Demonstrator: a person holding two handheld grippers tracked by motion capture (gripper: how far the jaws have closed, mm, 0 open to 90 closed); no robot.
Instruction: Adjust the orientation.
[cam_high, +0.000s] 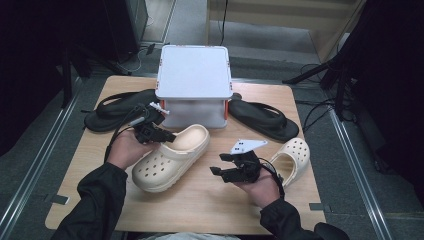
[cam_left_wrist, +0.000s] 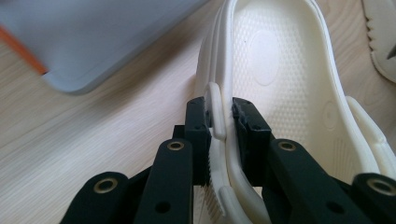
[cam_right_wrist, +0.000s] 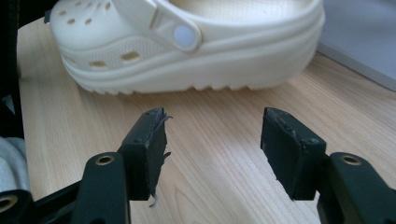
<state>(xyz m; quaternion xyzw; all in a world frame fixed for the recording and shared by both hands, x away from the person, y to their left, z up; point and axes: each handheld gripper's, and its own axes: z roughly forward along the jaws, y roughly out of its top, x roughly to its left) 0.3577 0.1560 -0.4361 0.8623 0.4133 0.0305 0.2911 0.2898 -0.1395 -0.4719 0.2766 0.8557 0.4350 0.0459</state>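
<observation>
Two tools work here: the left tool (cam_high: 161, 134) is clamped on the heel rim of the cream clog (cam_high: 172, 157) at centre frame, presumably to drag it along the bench (cam_high: 200, 205); the right tool (cam_high: 222, 165), lower right, hangs apart, gripping nothing.

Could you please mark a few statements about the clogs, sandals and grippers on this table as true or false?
1. The left gripper clamps the side wall of a cream clog. True.
2. The right gripper holds the other clog. False: its jaws stand open over bare table.
3. Both black sandals lie left of the lidded box. False: one lies on each side.
4. The box's lid is on. True.
</observation>
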